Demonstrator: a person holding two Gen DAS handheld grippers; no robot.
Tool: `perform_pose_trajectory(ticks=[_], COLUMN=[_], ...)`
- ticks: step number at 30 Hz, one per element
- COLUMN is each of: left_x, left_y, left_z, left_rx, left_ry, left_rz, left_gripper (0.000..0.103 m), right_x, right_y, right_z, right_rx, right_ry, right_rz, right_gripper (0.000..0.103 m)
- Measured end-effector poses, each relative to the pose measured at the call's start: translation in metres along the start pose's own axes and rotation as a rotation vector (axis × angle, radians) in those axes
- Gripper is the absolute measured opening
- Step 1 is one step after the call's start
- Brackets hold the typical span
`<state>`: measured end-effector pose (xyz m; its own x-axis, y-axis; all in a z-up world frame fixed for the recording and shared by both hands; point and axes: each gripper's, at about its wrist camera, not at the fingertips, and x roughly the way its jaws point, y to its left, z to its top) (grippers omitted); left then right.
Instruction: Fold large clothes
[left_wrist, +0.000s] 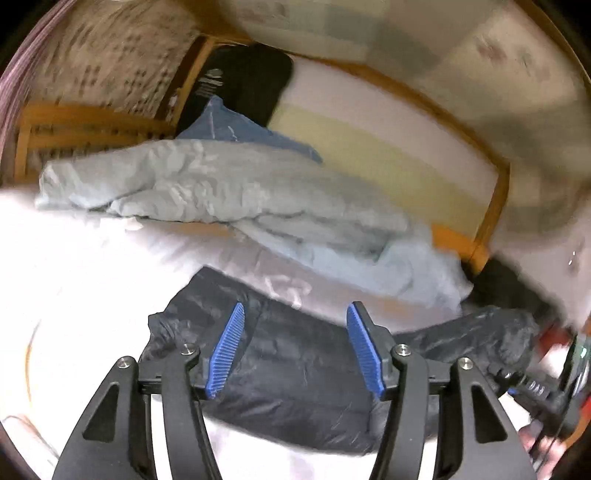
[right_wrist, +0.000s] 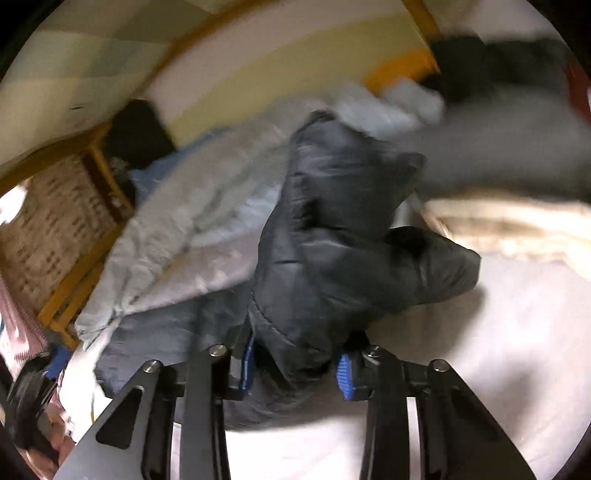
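A dark navy puffer jacket (left_wrist: 295, 373) lies crumpled on the white bed sheet (left_wrist: 74, 302). In the left wrist view my left gripper (left_wrist: 297, 306) hovers just over it, open, its blue pads (left_wrist: 229, 343) wide apart with nothing pinched between them. In the right wrist view my right gripper (right_wrist: 295, 365) is shut on a bunched fold of the same jacket (right_wrist: 332, 229), which rises up in front of the camera and hides most of both pads (right_wrist: 246, 365). One sleeve end (right_wrist: 436, 262) sticks out to the right.
A pale grey quilted cover (left_wrist: 221, 195) lies heaped across the bed behind the jacket, with a blue cloth (left_wrist: 236, 125) and a black item (left_wrist: 243, 81) further back. A wooden bed frame (left_wrist: 491, 206) and a beige folded cloth (right_wrist: 517, 221) border the area.
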<state>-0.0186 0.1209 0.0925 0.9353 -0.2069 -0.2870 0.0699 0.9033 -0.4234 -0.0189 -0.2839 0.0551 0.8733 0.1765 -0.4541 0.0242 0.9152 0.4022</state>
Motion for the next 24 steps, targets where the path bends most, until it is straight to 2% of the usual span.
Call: perform_pose_trajectory(ticks=[2,5,8,12,15,17,21,22,24], left_x=[-0.011,-0.022,-0.026,-0.026,-0.027,-0.028,-0.025,-0.023,-0.019], left_y=[0.013,0.02,0.031,0.051,0.07,0.081,0.093,0.094,0.096], left_z=[0.011,0.024,0.034,0.044,0.049,0.05,0.051,0.051,0.05], left_rx=[-0.02,0.025,0.031,0.026,-0.013,-0.043,-0.048,-0.049,-0.052], left_ry=[-0.043,-0.087,-0.095,-0.075,-0.078,-0.089,-0.084,-0.077,-0.062], left_rz=[0.012,0.024,0.018,0.03,0.063,0.074,0.087,0.084,0.073], left_gripper=[0.057,0.06,0.06,0.06,0.06,0.062,0.062,0.062,0.063], right_x=[-0.016,-0.031,-0.027,-0.004,0.026,0.044,0.071,0.077,0.087], right_y=[0.035,0.098,0.152,0.22,0.254,0.272,0.288,0.289,0.291], right_z=[0.008,0.016,0.014,-0.014,-0.038,-0.057,-0.09,-0.096,-0.11], right_rx=[-0.068,-0.223,-0.331,-0.446,-0.498,-0.533,-0.535,-0.54,-0.551], right_ry=[-0.058,-0.102,-0.096,-0.071,-0.028,-0.016,0.046,0.061,0.091], right_rz=[0.002,0.019,0.064,0.126,0.137,0.087,0.08,0.08,0.104], right_gripper=[0.034,0.034,0.034,0.034,0.034,0.034,0.034,0.036,0.05])
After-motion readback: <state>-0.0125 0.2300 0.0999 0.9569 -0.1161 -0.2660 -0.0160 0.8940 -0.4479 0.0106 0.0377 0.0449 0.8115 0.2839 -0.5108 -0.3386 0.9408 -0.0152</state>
